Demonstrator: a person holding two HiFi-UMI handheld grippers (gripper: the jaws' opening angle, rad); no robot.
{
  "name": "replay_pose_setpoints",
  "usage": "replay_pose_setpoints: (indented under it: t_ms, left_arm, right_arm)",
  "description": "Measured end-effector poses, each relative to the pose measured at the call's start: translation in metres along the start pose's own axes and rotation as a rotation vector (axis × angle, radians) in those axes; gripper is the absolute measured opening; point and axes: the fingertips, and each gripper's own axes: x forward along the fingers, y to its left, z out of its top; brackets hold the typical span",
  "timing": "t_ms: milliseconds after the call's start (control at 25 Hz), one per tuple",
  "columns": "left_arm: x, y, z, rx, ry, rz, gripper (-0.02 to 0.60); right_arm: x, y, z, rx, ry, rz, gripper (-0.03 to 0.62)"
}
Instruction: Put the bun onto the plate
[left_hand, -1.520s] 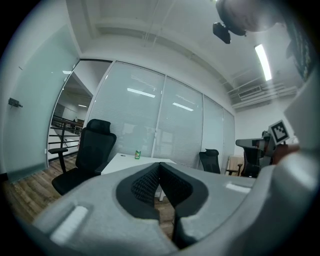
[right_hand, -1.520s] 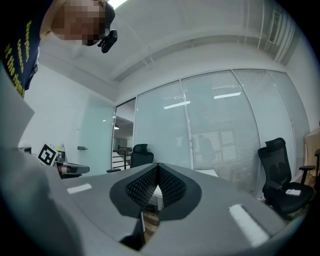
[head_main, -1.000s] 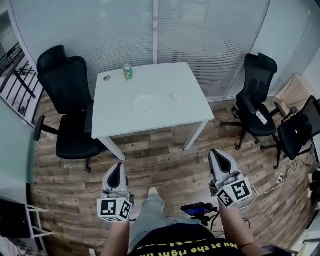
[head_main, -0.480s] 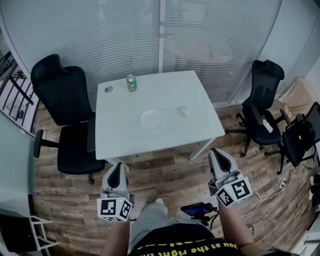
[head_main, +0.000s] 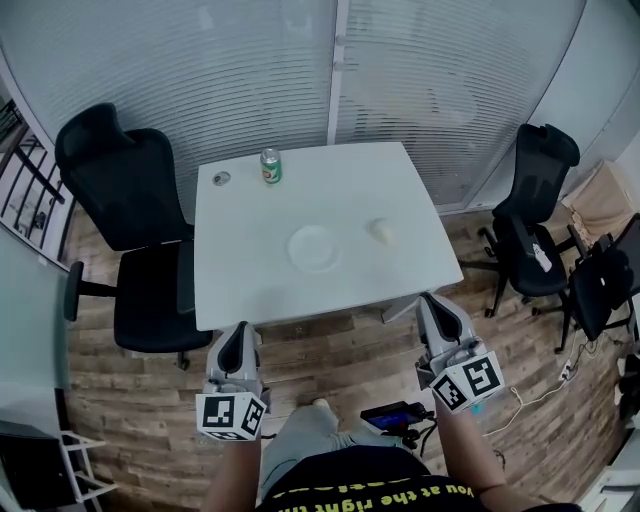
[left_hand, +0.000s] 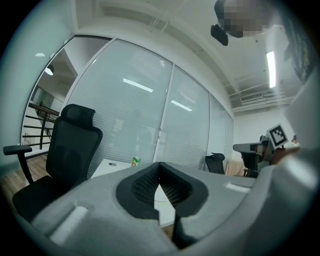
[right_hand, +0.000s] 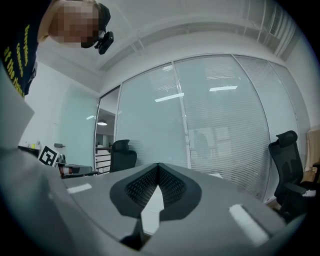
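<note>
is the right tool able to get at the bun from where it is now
Probably not yet: the right tool hangs shut, back by the near edge of the table, and the bun lies further in. Nothing stands between them, though.

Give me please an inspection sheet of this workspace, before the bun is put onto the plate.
Surface: white table, mostly bare.
Job's things: bun lies on the table to the right of the plate, apart from it; the plate is empty.
Clutter: green can and a small round thing near the far left corner.
Grippers: left tool and right tool both shut, empty, short of the table's near edge.
Cables: white cable on the floor at right.
Surroundings: black chair at left, black chairs at right, glass wall with blinds, wooden floor.
</note>
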Motion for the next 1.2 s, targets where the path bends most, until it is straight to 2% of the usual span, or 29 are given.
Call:
replay_pose_setpoints:
  t_ms: [520, 1200]
  left_arm:
    - [0.003, 0.031, -0.003, -0.009, 0.022, 0.019, 0.000]
    - [-0.009, 0.034, -0.001, -0.010, 0.014, 0.040, 0.000]
  right_arm:
    - [0.029, 0.014, -0.005, 0.006, 0.023, 0.009, 0.006]
    - [0.026, 0.022, -0.005, -0.002, 0.029, 0.038, 0.006]
